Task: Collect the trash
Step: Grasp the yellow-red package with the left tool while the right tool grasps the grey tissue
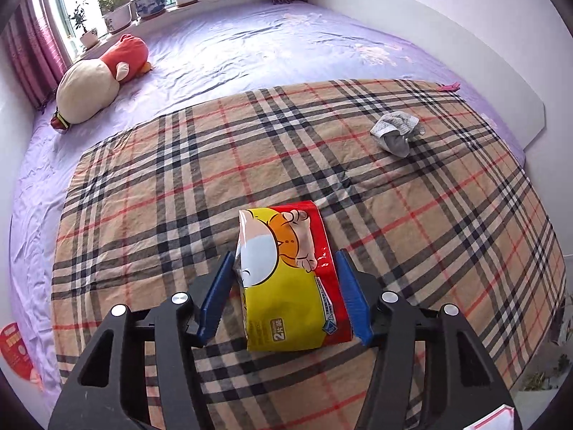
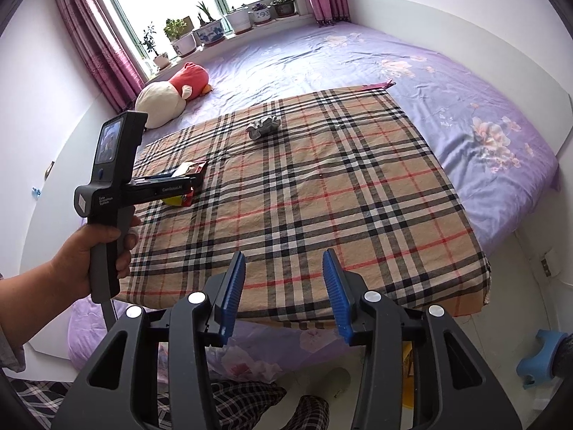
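Note:
A yellow and red snack wrapper (image 1: 290,286) with a cartoon print lies on the plaid cloth (image 1: 161,186) and sits between the blue pads of my left gripper (image 1: 284,254). Both pads press its sides, so the gripper is shut on it. In the right wrist view the same wrapper (image 2: 189,169) shows under the left tool, which a hand (image 2: 89,251) holds. A crumpled grey-white wad (image 1: 395,132) (image 2: 263,126) lies farther back on the cloth. My right gripper (image 2: 283,253) is open, with nothing between its fingers, above the cloth's near edge.
The plaid cloth covers a bed with a purple sheet (image 2: 465,114). A red and cream plush toy (image 1: 96,86) lies near the window sill with potted plants (image 1: 150,3). A pink clip (image 2: 378,85) sits at the cloth's far corner. A blue stool (image 2: 540,358) stands on the floor at right.

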{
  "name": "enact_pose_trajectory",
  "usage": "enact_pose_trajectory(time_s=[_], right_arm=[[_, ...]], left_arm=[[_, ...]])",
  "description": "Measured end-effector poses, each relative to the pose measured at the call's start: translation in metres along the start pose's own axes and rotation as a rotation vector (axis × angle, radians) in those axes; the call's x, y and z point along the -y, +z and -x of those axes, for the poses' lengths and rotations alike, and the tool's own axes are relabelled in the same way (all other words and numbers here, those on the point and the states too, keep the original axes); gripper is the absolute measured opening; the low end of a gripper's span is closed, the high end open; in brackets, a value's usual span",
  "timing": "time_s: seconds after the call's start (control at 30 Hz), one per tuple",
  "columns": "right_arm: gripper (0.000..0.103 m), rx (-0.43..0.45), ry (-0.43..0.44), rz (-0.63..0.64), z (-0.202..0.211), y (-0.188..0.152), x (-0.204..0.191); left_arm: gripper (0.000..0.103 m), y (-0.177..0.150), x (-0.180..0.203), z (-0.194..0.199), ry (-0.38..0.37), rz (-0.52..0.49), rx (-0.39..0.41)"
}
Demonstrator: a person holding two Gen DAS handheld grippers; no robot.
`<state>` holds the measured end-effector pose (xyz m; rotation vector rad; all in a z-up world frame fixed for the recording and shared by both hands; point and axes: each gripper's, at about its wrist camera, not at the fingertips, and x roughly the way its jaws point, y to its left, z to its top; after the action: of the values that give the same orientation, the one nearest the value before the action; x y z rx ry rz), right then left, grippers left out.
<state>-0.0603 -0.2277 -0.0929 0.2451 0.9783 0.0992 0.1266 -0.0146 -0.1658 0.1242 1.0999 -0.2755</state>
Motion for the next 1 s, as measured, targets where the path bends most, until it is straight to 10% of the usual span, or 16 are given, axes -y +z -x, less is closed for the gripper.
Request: enact_pose_trajectory(time_s=[1.0], right_arm=[[0.059, -0.101, -0.061, 0.146, -0.207, 0.147, -0.059]], left_arm=[[0.061, -0.033, -0.026, 0.020, -0.039, -0.014, 0.009]])
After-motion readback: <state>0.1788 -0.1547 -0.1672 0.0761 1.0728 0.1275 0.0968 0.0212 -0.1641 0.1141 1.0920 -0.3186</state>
